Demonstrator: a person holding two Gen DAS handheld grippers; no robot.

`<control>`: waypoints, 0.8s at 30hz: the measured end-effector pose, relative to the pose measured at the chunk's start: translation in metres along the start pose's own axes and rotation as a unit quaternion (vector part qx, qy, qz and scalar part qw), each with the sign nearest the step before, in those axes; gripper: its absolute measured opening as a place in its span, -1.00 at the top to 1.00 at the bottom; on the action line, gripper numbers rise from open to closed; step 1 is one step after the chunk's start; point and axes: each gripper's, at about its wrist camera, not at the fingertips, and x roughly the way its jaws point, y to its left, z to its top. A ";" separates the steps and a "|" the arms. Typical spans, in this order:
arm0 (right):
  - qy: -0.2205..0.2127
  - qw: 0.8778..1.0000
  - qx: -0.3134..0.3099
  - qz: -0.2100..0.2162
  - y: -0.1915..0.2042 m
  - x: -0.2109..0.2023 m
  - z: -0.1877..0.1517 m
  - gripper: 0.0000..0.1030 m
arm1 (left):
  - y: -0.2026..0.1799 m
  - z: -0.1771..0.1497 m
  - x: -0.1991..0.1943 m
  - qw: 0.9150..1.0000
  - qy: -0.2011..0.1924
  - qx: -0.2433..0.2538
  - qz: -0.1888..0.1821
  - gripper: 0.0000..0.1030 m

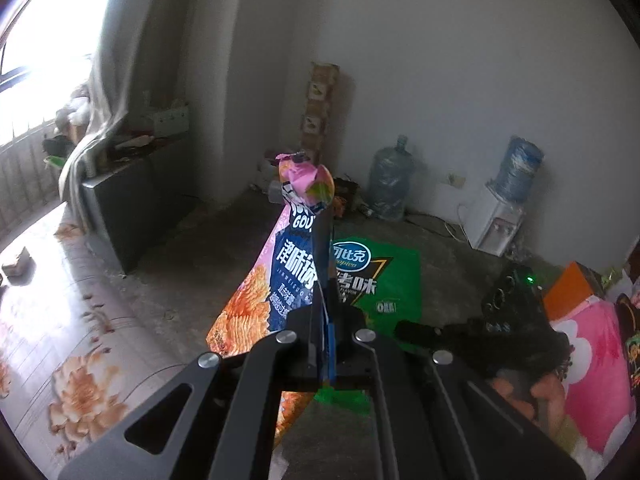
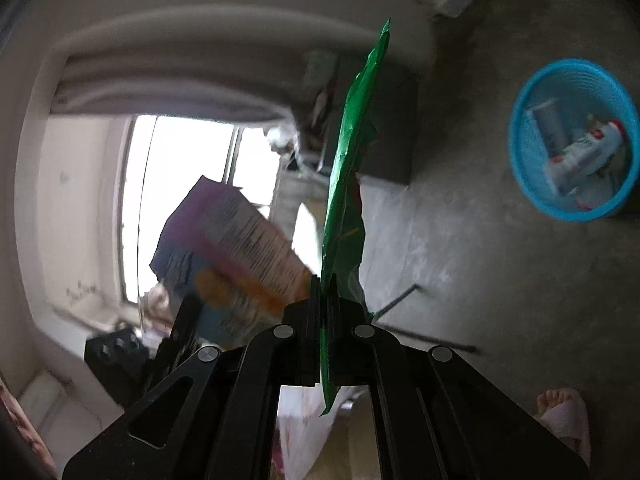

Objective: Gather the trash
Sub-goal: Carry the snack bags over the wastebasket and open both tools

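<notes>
Water jugs (image 1: 390, 184), dispenser (image 1: 496, 224) — perhaps curtain (image 1: 100, 120)

1. Floor (image 1: 208, 264): bare grey concrete across the middle of the left wrist view; at lower left a sheet (image 1: 72, 344) with orange flowers covers it.
2. Standing on it by the far wall, right of centre: a water jug (image 1: 390, 184) and a white dispenser (image 1: 496, 220) with a bottle on top.
3. A dark cabinet (image 1: 120, 216) stands at left centre.
4. Right wrist view, upper right: a blue basket (image 2: 528, 168) with packaging inside sits on the concrete.
</notes>
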 end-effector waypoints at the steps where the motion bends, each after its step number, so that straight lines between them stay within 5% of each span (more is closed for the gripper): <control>1: -0.004 1.000 0.006 -0.001 -0.005 0.000 0.006 0.98 | -0.003 0.000 0.005 1.000 0.002 0.003 -0.002 0.99; 11: -0.033 0.992 0.114 -0.052 -0.106 0.028 0.056 0.97 | -0.011 0.009 0.060 0.999 0.034 0.002 -0.029 0.98; 20: -0.071 0.981 0.159 -0.084 -0.157 0.026 0.080 0.89 | -0.047 0.019 0.196 0.989 0.120 -0.012 -0.080 0.97; 22: -0.076 0.978 0.170 -0.096 -0.171 0.025 0.087 0.75 | -0.058 0.009 0.239 0.985 0.148 -0.011 -0.083 0.95; 24: -0.075 0.970 0.189 -0.134 -0.192 0.023 0.089 0.15 | -0.064 -0.001 0.271 0.981 0.175 -0.014 -0.087 0.90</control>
